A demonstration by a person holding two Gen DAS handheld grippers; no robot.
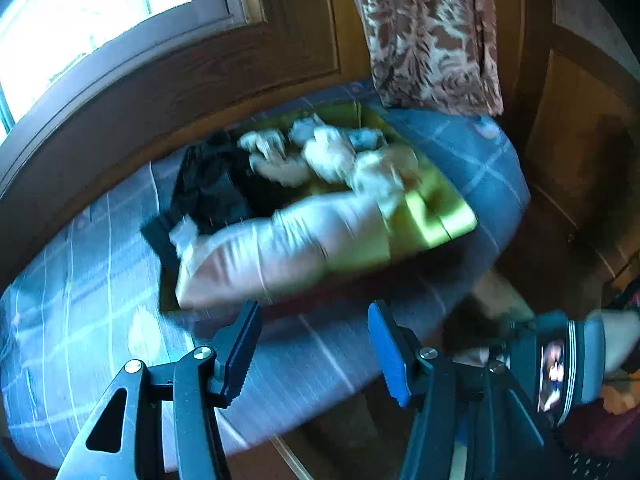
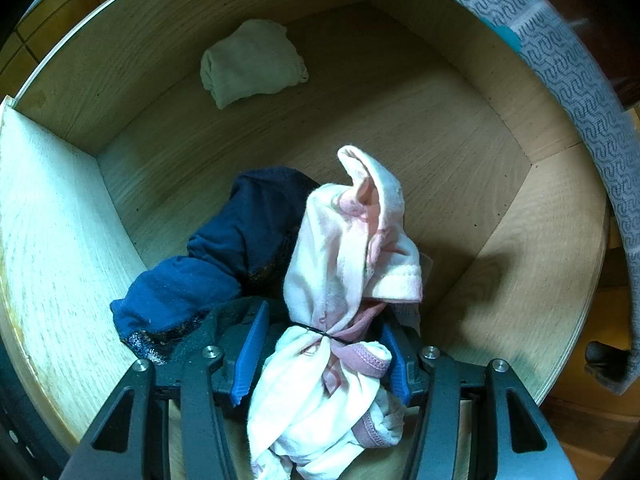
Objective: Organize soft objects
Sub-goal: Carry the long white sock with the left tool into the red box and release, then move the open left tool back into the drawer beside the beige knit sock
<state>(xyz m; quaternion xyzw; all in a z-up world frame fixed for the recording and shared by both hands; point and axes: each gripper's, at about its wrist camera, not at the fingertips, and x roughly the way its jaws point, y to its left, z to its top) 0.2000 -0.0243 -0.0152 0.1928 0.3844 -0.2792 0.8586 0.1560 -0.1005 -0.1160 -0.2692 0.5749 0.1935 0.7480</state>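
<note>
In the left wrist view my left gripper (image 1: pixel 316 344) is open and empty above a blue checked bed (image 1: pixel 92 308). Ahead of it a yellow-green box (image 1: pixel 444 216) holds white balled socks (image 1: pixel 328 152), dark clothes (image 1: pixel 216 184) and a long white-pink garment (image 1: pixel 280 248) draped over its near edge. In the right wrist view my right gripper (image 2: pixel 324 356) holds a white and pink bundle (image 2: pixel 340 272) tied with a black band, inside a wooden drawer (image 2: pixel 400 120). A navy garment (image 2: pixel 224 256) lies beside the bundle. A folded pale green cloth (image 2: pixel 252 62) lies at the drawer's back.
A window (image 1: pixel 80 20) and wooden panelling stand behind the bed. A patterned brown curtain (image 1: pixel 432 32) hangs at the bed's far end. A grey patterned fabric band (image 2: pixel 580 88) hangs over the drawer's right edge. The other gripper's body (image 1: pixel 560 368) shows at lower right.
</note>
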